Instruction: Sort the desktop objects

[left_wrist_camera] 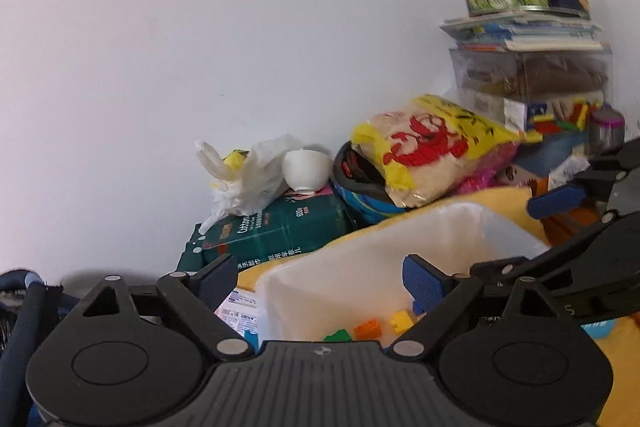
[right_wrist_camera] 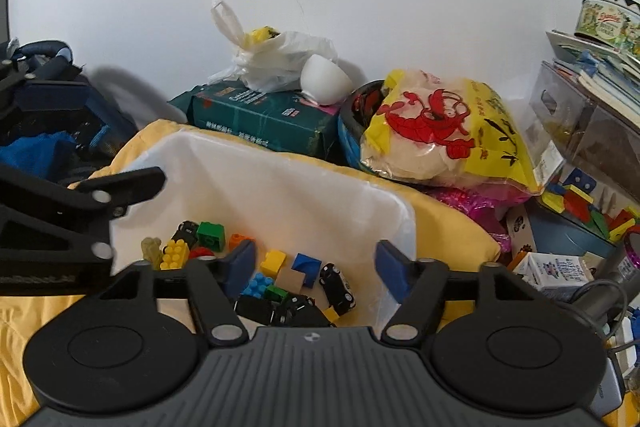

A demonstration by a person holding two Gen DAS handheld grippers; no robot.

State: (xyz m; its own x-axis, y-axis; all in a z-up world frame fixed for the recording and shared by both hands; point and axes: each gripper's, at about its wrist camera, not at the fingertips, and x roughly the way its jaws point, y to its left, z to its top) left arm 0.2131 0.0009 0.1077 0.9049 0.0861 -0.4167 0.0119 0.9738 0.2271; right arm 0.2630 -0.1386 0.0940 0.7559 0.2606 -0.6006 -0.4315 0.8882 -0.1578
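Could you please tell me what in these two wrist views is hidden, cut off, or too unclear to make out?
- Left wrist view: most of the white bin's floor and toys, hidden by the left gripper.
- Right wrist view: the black toy cars at the bin's near end, partly hidden by the right gripper.
- Right wrist view: the cookie tin, cut off by the right edge.
- Both views: print on the green pack, too small.

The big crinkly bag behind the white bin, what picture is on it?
A red lobster on the yellow bag, clearest in the right wrist view.
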